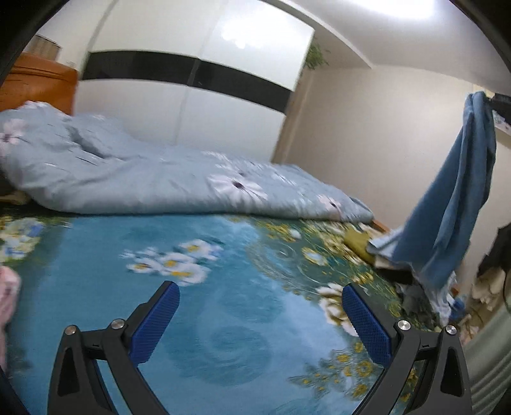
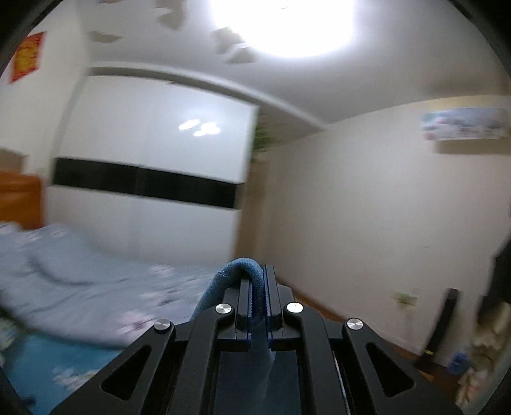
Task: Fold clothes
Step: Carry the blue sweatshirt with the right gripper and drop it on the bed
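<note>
Blue garment [image 1: 453, 204] hangs unfolded at three o'clock, pinched in my right gripper [image 2: 264, 287]; my left gripper [image 1: 260, 316] gapes empty. Folding hasn't started.

We note a bed covered by a teal sheet with white and yellow flower print [image 1: 105, 255]. A pale blue quilt with white blossoms [image 1: 127, 172] lies bunched along its far side. Behind stands a glossy white wardrobe crossed by a black band [image 1: 191, 95], and an orange wooden headboard [image 1: 38, 86] at left. We record a red paper poster [image 2: 27, 57] and a bright round ceiling lamp [image 2: 284, 25].
</note>
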A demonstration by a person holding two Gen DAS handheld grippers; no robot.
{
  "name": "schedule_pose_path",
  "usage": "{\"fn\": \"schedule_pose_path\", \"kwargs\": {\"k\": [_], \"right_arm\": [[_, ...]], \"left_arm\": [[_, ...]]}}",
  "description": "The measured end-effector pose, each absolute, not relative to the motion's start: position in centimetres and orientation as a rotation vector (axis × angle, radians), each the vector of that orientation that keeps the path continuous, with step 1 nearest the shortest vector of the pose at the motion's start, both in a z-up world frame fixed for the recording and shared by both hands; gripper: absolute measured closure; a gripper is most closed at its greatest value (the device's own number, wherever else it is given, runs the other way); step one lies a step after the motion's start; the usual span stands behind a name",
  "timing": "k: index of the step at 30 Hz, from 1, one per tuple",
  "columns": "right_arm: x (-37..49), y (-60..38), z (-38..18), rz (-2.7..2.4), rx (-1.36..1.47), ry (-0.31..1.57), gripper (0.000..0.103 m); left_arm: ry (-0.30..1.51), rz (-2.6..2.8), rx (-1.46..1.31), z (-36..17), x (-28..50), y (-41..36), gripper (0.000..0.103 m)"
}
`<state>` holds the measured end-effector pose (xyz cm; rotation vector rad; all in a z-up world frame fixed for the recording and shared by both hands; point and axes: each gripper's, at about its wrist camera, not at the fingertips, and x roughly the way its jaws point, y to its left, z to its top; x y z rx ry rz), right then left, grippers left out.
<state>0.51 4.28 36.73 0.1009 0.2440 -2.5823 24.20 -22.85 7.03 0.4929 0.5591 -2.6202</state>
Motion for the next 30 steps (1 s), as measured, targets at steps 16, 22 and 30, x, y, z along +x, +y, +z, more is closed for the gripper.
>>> {"fn": "schedule_pose_path", "kwargs": {"k": [16, 22, 30], "right_arm": [[16.0, -23.4, 8.3, -1.607, 0.761, 0.489, 0.097], [20.1, -31.6, 1.4, -1.514, 0.844, 0.712, 0.096], [18.3, -29.8, 0.7, -1.434, 0.881, 0.658, 0.051]], "left_arm": [[0.467, -2.375, 0.550, 6.1, 40.4, -25.0, 0.000], [0.522, -2.322, 0.613, 3.7, 42.0, -26.7, 0.000], [0.594, -2.333, 0.707, 1.2, 38.9, -27.7, 0.000]]}}
